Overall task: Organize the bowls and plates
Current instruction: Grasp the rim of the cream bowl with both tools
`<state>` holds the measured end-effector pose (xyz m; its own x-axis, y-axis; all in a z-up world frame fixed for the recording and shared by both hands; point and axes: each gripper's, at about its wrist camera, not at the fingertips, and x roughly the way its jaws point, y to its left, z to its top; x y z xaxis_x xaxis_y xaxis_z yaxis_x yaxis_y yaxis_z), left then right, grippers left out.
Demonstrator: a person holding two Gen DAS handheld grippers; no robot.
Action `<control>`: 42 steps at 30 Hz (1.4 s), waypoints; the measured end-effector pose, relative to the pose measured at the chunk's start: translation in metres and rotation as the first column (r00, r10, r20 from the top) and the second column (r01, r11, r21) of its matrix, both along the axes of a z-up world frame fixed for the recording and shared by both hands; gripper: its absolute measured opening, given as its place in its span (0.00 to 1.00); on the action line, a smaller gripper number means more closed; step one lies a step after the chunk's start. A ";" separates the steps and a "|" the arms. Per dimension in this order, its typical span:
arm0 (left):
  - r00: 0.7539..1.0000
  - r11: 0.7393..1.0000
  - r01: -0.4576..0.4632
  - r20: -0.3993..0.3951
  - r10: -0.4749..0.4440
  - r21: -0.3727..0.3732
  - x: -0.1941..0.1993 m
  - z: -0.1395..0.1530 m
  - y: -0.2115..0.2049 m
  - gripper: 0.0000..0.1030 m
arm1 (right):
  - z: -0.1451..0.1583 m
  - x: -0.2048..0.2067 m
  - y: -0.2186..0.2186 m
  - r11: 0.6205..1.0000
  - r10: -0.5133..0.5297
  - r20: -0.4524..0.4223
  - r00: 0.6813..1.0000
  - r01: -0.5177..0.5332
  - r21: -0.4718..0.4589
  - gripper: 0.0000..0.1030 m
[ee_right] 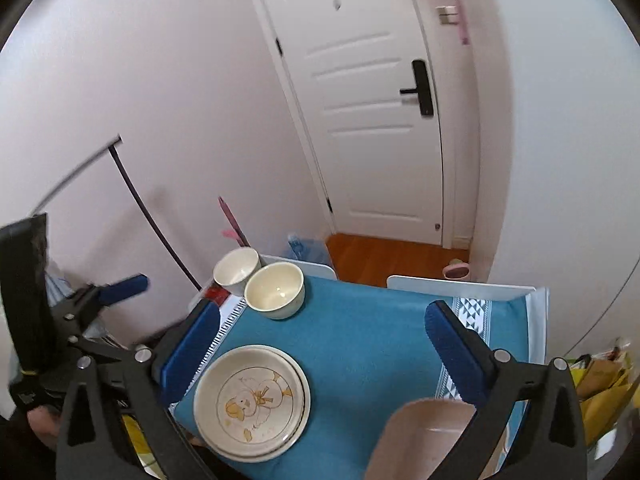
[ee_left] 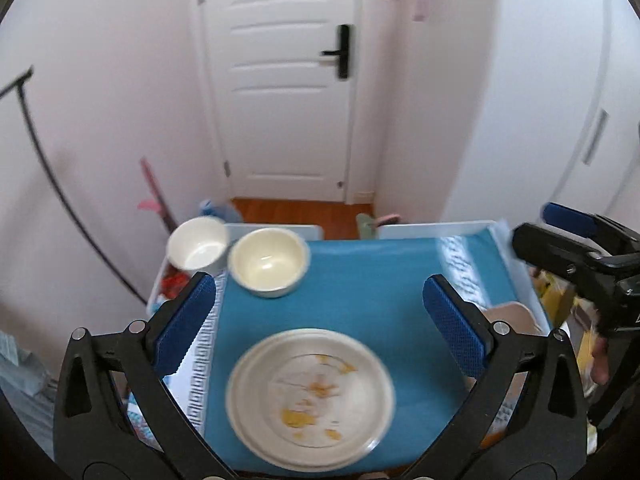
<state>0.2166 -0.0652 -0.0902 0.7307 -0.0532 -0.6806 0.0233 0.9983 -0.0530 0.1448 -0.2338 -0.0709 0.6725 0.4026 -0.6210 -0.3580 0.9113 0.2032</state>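
A: Small table with blue cloth [ee_right: 380, 344]?
B: Yes. Stacked cream plates with duck print [ee_right: 251, 402] sat at the near-left; two cream bowls [ee_right: 276, 290], [ee_right: 236, 271] touched at the far-left corner.

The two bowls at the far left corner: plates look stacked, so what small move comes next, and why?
Probably bring the open left tool down over the cream bowl to nest it with the white bowl. They stand side by side, unstacked, while the plates already sit stacked; both tools are empty.
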 end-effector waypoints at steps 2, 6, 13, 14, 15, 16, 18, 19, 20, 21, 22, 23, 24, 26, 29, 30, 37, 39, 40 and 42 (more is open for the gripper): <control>0.997 0.998 -0.059 -0.049 0.058 -0.018 0.015 -0.006 0.031 1.00 | 0.002 0.013 0.018 1.000 -0.027 -0.004 1.000 0.027 0.014 0.99; 0.988 0.992 -0.105 -0.123 0.095 -0.076 0.045 -0.022 0.083 1.00 | -0.008 0.047 0.058 0.999 -0.039 -0.067 0.997 0.038 -0.025 0.99; 0.954 0.973 -0.135 -0.289 0.077 -0.185 0.110 -0.089 0.137 1.00 | -0.074 0.119 0.109 0.998 -0.033 -0.291 0.956 0.014 -0.064 0.99; 0.946 0.970 -0.136 -0.317 0.067 -0.201 0.119 -0.102 0.141 1.00 | -0.085 0.127 0.114 0.996 -0.048 -0.312 0.949 0.023 -0.083 0.99; 0.937 0.968 -0.132 -0.346 0.052 -0.213 0.128 -0.116 0.144 0.98 | -0.102 0.139 0.121 0.993 -0.068 -0.338 0.939 0.030 -0.118 0.99; 0.930 0.968 -0.127 -0.366 0.040 -0.217 0.135 -0.127 0.146 0.94 | -0.115 0.147 0.125 0.991 -0.070 -0.360 0.930 0.024 -0.131 0.99; 0.912 0.968 -0.107 -0.410 0.005 -0.225 0.150 -0.152 0.143 0.83 | -0.137 0.157 0.131 0.992 -0.065 -0.393 0.917 0.018 -0.123 0.99; 0.905 0.968 -0.097 -0.426 -0.011 -0.232 0.155 -0.161 0.142 0.78 | -0.145 0.162 0.134 0.994 -0.059 -0.408 0.911 0.014 -0.111 0.99; 0.897 0.967 -0.086 -0.442 -0.029 -0.238 0.160 -0.171 0.140 0.77 | -0.154 0.166 0.136 0.994 -0.059 -0.425 0.903 0.015 -0.106 0.99; 0.890 0.967 -0.074 -0.453 -0.045 -0.243 0.165 -0.180 0.136 0.74 | -0.159 0.170 0.137 0.994 -0.060 -0.437 0.897 0.015 -0.106 0.98; 0.886 0.968 -0.066 -0.461 -0.056 -0.244 0.169 -0.186 0.133 0.71 | -0.167 0.174 0.139 0.994 -0.061 -0.453 0.890 0.012 -0.109 0.97; 0.880 0.968 -0.052 -0.469 -0.071 -0.245 0.174 -0.193 0.129 0.69 | -0.176 0.178 0.140 0.994 -0.059 -0.469 0.881 0.008 -0.111 0.92; 0.878 0.969 -0.041 -0.471 -0.082 -0.245 0.177 -0.197 0.125 0.64 | -0.180 0.180 0.141 0.994 -0.056 -0.479 0.876 0.004 -0.108 0.83; 0.876 0.970 -0.023 -0.472 -0.096 -0.240 0.184 -0.207 0.122 0.57 | -0.192 0.186 0.141 0.995 -0.045 -0.508 0.860 -0.004 -0.095 0.69; 0.869 0.969 -0.017 -0.482 -0.107 -0.245 0.192 -0.218 0.117 0.38 | -0.205 0.191 0.142 0.996 -0.030 -0.537 0.843 -0.017 -0.082 0.56; 0.869 0.970 -0.014 -0.483 -0.108 -0.243 0.193 -0.219 0.116 0.33 | -0.207 0.192 0.143 0.997 -0.025 -0.541 0.841 -0.021 -0.078 0.51; 0.885 0.976 0.015 -0.452 -0.114 -0.215 0.192 -0.216 0.111 0.18 | -0.217 0.193 0.145 0.999 0.007 -0.559 0.829 -0.036 -0.041 0.18; 0.885 0.977 0.016 -0.451 -0.112 -0.211 0.193 -0.216 0.112 0.18 | -0.217 0.193 0.147 0.998 0.004 -0.552 0.834 -0.038 -0.051 0.18; 0.888 0.977 0.027 -0.443 -0.121 -0.214 0.193 -0.215 0.112 0.18 | -0.217 0.193 0.147 0.998 0.003 -0.550 0.835 -0.037 -0.051 0.18; 0.890 0.976 0.029 -0.439 -0.123 -0.214 0.192 -0.214 0.112 0.18 | -0.216 0.191 0.147 0.998 0.000 -0.549 0.836 -0.031 -0.048 0.18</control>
<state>0.4084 0.0469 -0.3041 0.3387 -0.2623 -0.9036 0.0259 0.9626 -0.2698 0.3362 -0.0865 -0.2868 0.2096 0.3660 -0.9067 -0.2165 0.9216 0.3220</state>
